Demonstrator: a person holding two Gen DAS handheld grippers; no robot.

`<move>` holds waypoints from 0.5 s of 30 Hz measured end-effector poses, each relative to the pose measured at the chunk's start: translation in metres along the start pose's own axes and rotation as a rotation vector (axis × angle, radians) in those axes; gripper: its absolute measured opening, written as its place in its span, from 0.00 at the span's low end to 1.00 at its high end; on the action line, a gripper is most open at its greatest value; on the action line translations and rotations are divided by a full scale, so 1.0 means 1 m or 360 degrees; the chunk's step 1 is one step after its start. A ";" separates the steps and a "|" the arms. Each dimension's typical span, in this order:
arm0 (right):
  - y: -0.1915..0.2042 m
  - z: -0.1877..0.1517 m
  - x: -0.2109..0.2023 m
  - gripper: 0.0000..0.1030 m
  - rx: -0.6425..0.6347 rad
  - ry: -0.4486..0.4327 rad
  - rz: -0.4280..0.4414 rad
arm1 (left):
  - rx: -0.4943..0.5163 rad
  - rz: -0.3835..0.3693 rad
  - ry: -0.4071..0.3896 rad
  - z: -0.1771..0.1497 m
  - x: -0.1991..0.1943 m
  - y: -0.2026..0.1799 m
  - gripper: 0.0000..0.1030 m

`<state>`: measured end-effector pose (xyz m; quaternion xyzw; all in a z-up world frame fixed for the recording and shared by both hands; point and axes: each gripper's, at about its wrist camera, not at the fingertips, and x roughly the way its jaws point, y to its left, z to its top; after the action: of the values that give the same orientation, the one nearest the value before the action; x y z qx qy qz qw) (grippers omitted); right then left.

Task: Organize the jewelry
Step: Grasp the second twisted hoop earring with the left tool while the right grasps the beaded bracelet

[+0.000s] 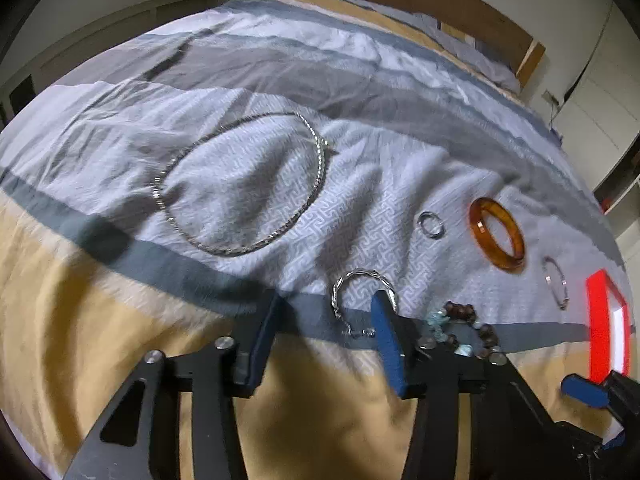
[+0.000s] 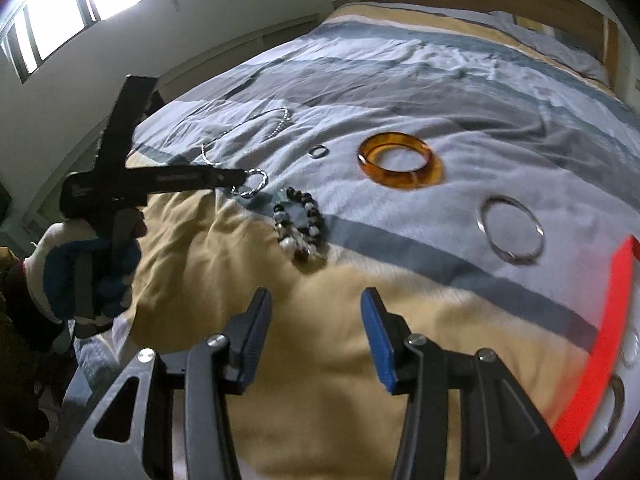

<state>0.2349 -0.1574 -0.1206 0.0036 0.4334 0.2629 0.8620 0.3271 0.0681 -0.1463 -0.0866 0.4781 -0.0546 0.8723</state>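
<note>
Quilt of striped grey, white and tan cotton (image 1: 120, 340): keeps pieces spread apart, leaves free room all round. At its right edge, likely the destination: red-rimmed square box (image 1: 598, 320). Well apart, untouched: long silver chain necklace (image 1: 320, 160), amber resin bangle (image 1: 504, 262). Partly between parted jaws of left gripper (image 1: 326, 302), unpinched: twisted silver wire bracelet (image 1: 360, 274). Parted, empty: right gripper (image 2: 316, 300).

I can't read any words, numbers or signs here. The black flat arm of my left gripper (image 2: 236, 178) has a small pale marking on its side, but it is too blurry and tiny for me to tell the letters. The red box (image 2: 600, 344) with the white inside has no writing that I can see on it. The striped blue, grey and yellow bed cover (image 1: 360, 80) shows only a woven pattern, not letters.
</note>
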 end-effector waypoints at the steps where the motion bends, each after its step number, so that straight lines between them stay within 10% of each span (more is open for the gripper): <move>1: 0.001 0.003 0.006 0.43 -0.0013 0.0003 0.0010 | 0.0014 0.0015 0.0007 0.000 0.004 -0.001 0.37; 15: 0.009 0.032 0.071 0.44 -0.0067 0.0042 0.0059 | 0.0186 0.0070 -0.0040 -0.007 0.014 -0.007 0.21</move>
<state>0.2895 -0.1101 -0.1513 -0.0100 0.4391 0.2880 0.8510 0.3285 0.0585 -0.1603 -0.0255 0.4650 -0.0622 0.8827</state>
